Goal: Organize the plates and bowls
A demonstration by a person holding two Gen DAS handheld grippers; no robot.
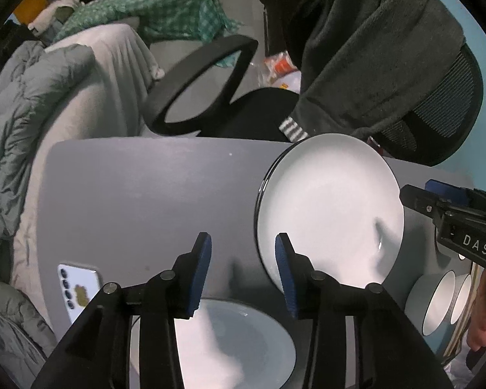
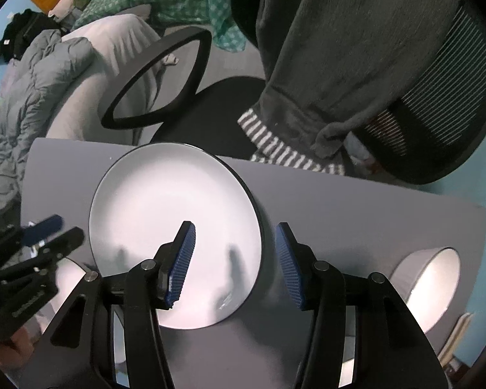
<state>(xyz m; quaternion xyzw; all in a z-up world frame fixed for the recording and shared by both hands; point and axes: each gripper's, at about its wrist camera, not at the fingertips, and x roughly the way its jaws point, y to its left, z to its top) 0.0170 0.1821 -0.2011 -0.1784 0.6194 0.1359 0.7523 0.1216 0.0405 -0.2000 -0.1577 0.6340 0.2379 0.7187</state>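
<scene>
The large round white plate with a thin dark rim (image 2: 175, 227) lies flat on the grey tabletop (image 1: 145, 194), close to the table's far edge, where a black mesh office chair (image 2: 437, 97) draped with a dark grey fleece garment (image 2: 340, 48) is pushed up against it. It looks like glazed ceramic, so I judge it stiff, fairly heavy for its thinness, slick on the face and liable to chip or break if dropped; the sensible hold is at the rim, one pad above and one below the lip, since the flat centre gives nothing to pinch. A second white plate (image 1: 236, 340) sits nearer the table's near edge, below the left gripper (image 1: 243, 275), and grey-walled, white-lined bowls (image 1: 444, 301) stand toward the right-hand edge, one of them plain in the right wrist view (image 2: 427, 285); those should take a pinch over the wall. The left gripper points steeply down with its blue ribbed pads (image 1: 201, 275) parted and nothing between them, the big plate's rim lying just beside the right-hand pad. The right gripper (image 2: 236, 265) points straight down over the same plate's right-hand rim, jaws likewise apart and empty, one pad above the plate's face and the other over bare table. A white phone (image 1: 77, 288) lies near the table's left edge.
</scene>
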